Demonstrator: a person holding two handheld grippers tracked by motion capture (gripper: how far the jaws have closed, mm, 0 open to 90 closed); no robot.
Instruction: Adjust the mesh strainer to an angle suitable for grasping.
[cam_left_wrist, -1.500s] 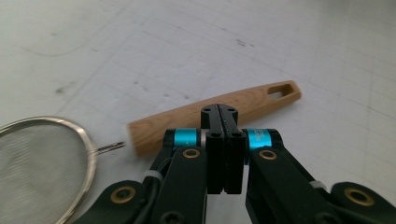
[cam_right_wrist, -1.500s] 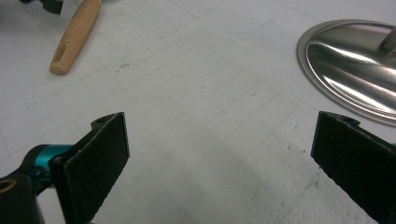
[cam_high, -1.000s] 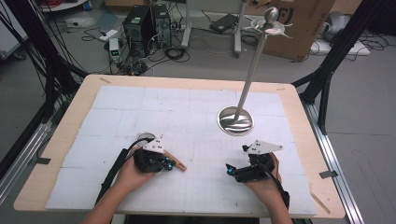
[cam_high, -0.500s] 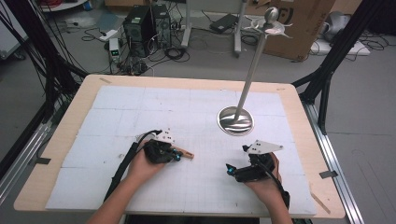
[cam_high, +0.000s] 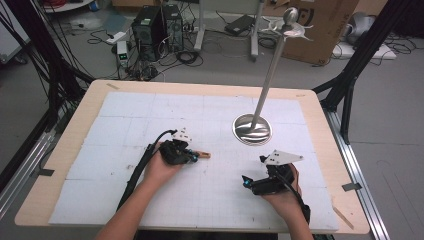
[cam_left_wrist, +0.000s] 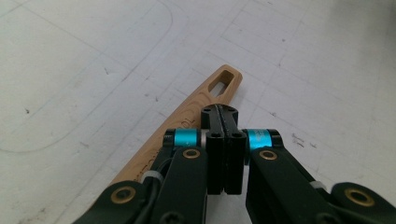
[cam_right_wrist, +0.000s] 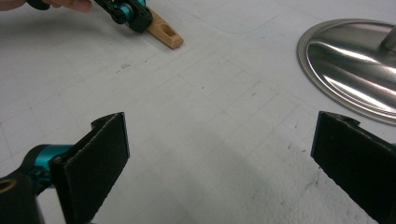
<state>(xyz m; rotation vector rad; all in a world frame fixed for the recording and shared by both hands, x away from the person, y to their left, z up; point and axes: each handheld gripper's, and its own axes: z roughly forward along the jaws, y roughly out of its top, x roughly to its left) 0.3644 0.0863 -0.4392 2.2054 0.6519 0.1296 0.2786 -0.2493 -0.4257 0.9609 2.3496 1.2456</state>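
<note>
Hidden and cut-off parts around the wooden handle (cam_left_wrist: 187, 121)

Most of the handle's length lies under the left gripper (cam_left_wrist: 224, 113); whether its pressed-together jaws pinch the handle cannot be told, and the printed lettering is unreadable.

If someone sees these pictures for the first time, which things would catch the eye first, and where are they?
Probably the tall metal stand, its shiny round base on the white mat right of centre and its pole rising toward the table's far edge. Next, the wooden handle with a slot at its end, lying by the shut left tongs near the middle. The right tongs gape wide open at the near right.
</note>
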